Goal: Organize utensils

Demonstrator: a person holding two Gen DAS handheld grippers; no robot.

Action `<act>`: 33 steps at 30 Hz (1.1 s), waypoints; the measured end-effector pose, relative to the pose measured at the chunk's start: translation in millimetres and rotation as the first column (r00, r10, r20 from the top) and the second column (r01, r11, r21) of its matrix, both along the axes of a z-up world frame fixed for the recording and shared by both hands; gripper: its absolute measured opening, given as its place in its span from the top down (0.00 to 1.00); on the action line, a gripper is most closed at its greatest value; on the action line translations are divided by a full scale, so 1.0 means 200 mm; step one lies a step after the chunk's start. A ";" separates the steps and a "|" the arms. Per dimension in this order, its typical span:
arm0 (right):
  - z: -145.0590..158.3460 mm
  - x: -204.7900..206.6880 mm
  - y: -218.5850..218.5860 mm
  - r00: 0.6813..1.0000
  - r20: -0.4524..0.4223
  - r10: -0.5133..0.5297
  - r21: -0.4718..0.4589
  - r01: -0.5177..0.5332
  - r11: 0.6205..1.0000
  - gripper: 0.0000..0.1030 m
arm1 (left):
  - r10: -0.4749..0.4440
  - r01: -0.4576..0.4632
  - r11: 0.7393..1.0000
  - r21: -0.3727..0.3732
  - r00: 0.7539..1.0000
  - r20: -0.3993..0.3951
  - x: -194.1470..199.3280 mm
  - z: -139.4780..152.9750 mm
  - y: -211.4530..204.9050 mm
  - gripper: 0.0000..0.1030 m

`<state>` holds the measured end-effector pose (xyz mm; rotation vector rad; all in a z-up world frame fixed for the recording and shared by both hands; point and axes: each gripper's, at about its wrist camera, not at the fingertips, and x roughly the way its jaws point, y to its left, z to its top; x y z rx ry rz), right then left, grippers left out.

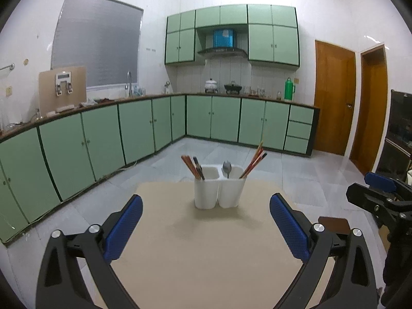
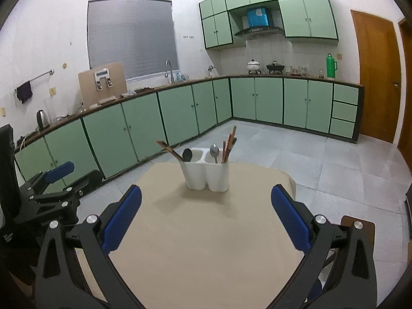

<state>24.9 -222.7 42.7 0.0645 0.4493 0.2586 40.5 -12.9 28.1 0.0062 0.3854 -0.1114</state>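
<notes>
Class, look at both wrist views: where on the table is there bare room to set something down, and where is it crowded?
The beige table is bare from the white holder forward to both open claws, left claw and right claw, and at each side of the holder. Only the holder is crowded: chopsticks and spoon fill its compartments.

Inside the white utensil holder [image 1: 219, 193], the lower ends of the chopsticks [image 1: 253, 163] and spoon [image 1: 227, 168] are hidden; the table [image 1: 206, 257] runs past the bottom edge.

A home kitchen: green cabinets [image 1: 226, 117] line two walls, with a sink faucet [image 1: 129, 82], range hood [image 1: 222, 50] and pots [image 1: 211, 85] on the counter [image 1: 247, 96].
</notes>
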 end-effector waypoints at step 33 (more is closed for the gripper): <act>0.09 -0.11 0.06 0.998 0.063 -0.011 -0.038 0.013 0.999 0.05 | 0.002 -0.001 1.000 -0.012 0.998 0.064 -0.20 0.10 0.02 0.06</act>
